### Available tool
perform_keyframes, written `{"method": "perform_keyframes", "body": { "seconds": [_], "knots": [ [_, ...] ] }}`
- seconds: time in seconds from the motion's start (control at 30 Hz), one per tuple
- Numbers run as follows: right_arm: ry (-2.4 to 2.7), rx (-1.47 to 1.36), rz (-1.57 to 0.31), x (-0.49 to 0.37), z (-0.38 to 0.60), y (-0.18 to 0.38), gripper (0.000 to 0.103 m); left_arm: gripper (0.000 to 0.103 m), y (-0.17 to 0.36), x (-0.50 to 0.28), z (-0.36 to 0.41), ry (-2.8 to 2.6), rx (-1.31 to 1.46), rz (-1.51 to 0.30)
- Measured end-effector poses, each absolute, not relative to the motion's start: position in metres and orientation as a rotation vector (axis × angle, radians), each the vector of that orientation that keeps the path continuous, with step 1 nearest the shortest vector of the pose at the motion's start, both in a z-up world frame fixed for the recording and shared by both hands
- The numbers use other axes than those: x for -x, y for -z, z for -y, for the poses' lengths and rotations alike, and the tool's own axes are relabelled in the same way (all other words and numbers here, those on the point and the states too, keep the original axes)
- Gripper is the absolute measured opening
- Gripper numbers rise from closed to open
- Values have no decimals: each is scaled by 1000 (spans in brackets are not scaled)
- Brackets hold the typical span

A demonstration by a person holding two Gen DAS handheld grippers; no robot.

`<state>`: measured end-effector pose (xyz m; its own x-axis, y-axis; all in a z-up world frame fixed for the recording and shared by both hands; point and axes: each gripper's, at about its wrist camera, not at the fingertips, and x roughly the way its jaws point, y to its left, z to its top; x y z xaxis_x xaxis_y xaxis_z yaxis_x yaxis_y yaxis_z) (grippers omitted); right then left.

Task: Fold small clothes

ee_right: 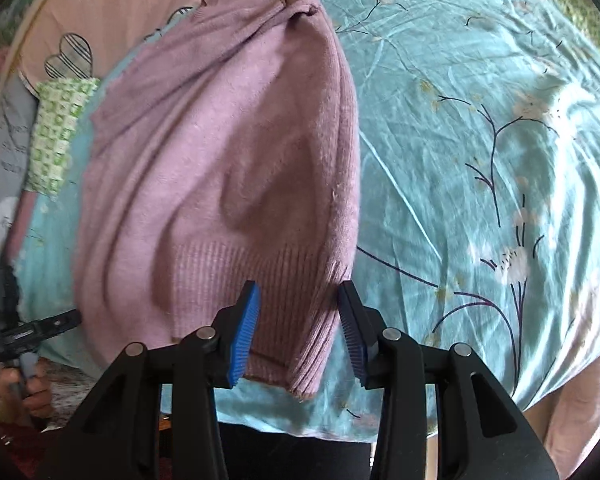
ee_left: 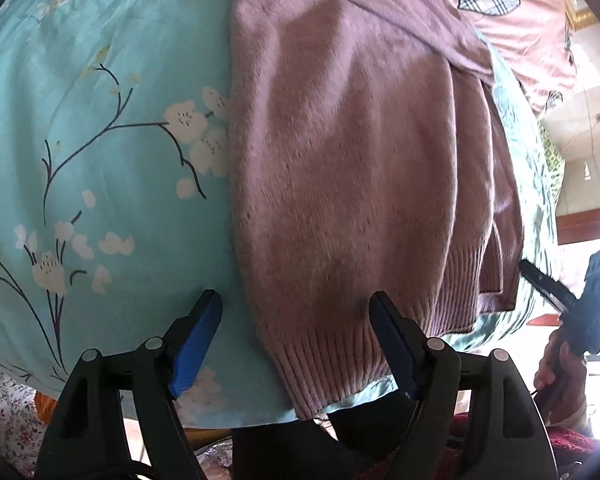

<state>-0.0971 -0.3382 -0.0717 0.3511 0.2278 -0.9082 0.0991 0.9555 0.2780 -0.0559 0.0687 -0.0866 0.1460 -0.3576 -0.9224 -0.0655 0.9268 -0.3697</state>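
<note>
A mauve knitted sweater (ee_left: pixel 340 168) lies folded lengthwise on a turquoise floral sheet (ee_left: pixel 100 140), its ribbed hem toward me. My left gripper (ee_left: pixel 296 320) is open, its jaws either side of the hem's left corner, just above it. In the right wrist view the sweater (ee_right: pixel 228 168) fills the left centre. My right gripper (ee_right: pixel 298 320) is open, its jaws astride the hem's right corner and empty. The right gripper also shows at the right edge of the left wrist view (ee_left: pixel 572 300). The left gripper shows at the left edge of the right wrist view (ee_right: pixel 24 332).
A pink quilt with checked hearts (ee_left: pixel 512 12) lies beyond the sweater. A green patterned cloth (ee_right: pixel 60 132) and a grey cloth (ee_right: pixel 4 140) lie at its left in the right wrist view. The bed's near edge (ee_right: pixel 320 428) runs just under the grippers.
</note>
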Motion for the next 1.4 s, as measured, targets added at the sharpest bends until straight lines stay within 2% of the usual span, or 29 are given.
{"method": "perform_keyframes", "body": {
  "seconds": [0.13, 0.3, 0.4, 0.47, 0.6, 0.8, 1.0, 1.03, 1.1, 1.13, 1.17, 1.2, 1.23, 1.27, 1.3, 1.4],
  "knots": [
    [-53, -216, -1179, 96, 324, 67, 42, 79, 89, 56, -62, 223, 339, -1426],
    [-11, -112, -1225, 86, 316, 86, 41, 83, 91, 56, -60, 222, 313, -1434],
    [7, -53, -1222, 83, 314, 87, 11, 84, 92, 56, -58, 221, 312, -1435],
    [-21, -91, -1227, 83, 324, 83, 7, 84, 93, 55, -57, 221, 317, -1439],
    [-14, -254, -1216, 91, 373, 70, 6, 85, 94, 54, -57, 229, 328, -1442],
    [46, -599, -1173, 105, 473, 81, 5, 95, 100, 54, -49, 250, 312, -1440],
    [10, -559, -1198, 102, 459, 83, 6, 96, 101, 56, -33, 265, 239, -1423],
    [-13, -565, -1208, 102, 457, 83, 6, 95, 100, 56, -31, 268, 238, -1416],
    [-41, -566, -1208, 99, 453, 79, 10, 85, 97, 56, -29, 272, 240, -1398],
    [-50, -566, -1203, 96, 451, 78, 10, 74, 95, 56, -28, 270, 240, -1388],
    [-60, -567, -1196, 92, 449, 77, 17, 61, 92, 55, -29, 264, 240, -1376],
    [-70, -569, -1185, 89, 446, 74, 24, 55, 91, 54, -31, 263, 242, -1371],
    [-78, -571, -1180, 91, 443, 74, 43, 50, 90, 53, -33, 268, 253, -1368],
    [-88, -568, -1183, 88, 439, 75, 51, 49, 90, 53, -35, 277, 264, -1368],
    [-94, -558, -1187, 87, 434, 77, 54, 49, 90, 52, -35, 282, 266, -1371],
    [-101, -479, -1231, 83, 424, 84, 52, 47, 89, 52, -35, 296, 266, -1369]
  ]
}}
